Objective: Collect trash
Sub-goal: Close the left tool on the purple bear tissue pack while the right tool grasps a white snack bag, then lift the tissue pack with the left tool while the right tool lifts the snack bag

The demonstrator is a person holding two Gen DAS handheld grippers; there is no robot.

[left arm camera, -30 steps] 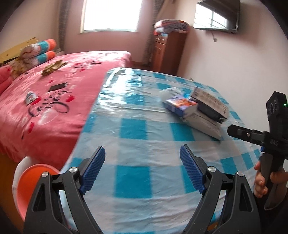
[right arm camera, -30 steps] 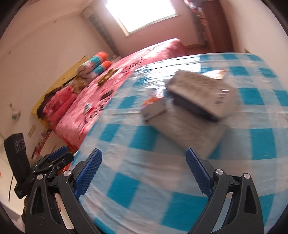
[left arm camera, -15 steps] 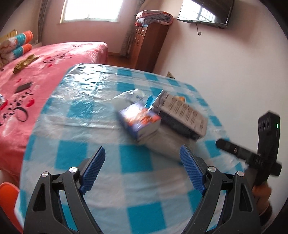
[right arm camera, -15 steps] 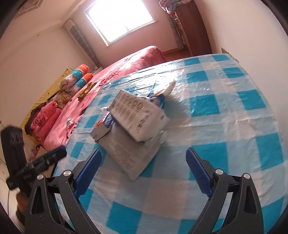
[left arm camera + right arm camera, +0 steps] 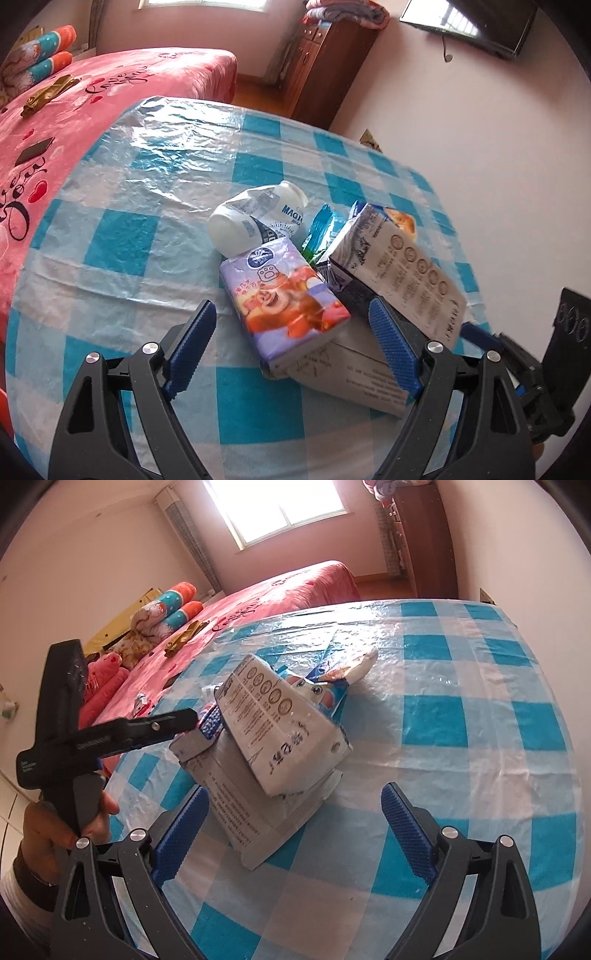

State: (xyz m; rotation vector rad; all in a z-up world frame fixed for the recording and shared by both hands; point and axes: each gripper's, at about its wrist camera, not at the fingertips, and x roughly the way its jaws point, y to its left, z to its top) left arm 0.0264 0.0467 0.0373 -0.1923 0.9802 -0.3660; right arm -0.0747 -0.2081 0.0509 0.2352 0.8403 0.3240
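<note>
Gaping empty, left claw [image 5: 290,349] and right claw [image 5: 295,832] face one tissue pack [image 5: 282,299], two cartons [image 5: 284,734].

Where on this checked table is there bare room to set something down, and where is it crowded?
Bare cloth lies between the pile and the table's bed-side edge, along the far edge near the wooden cabinet, and, in the right wrist view, across the whole side right of the big carton. It is crowded in the middle: tissue pack, white bottle, carton and flat grey box overlap.
</note>
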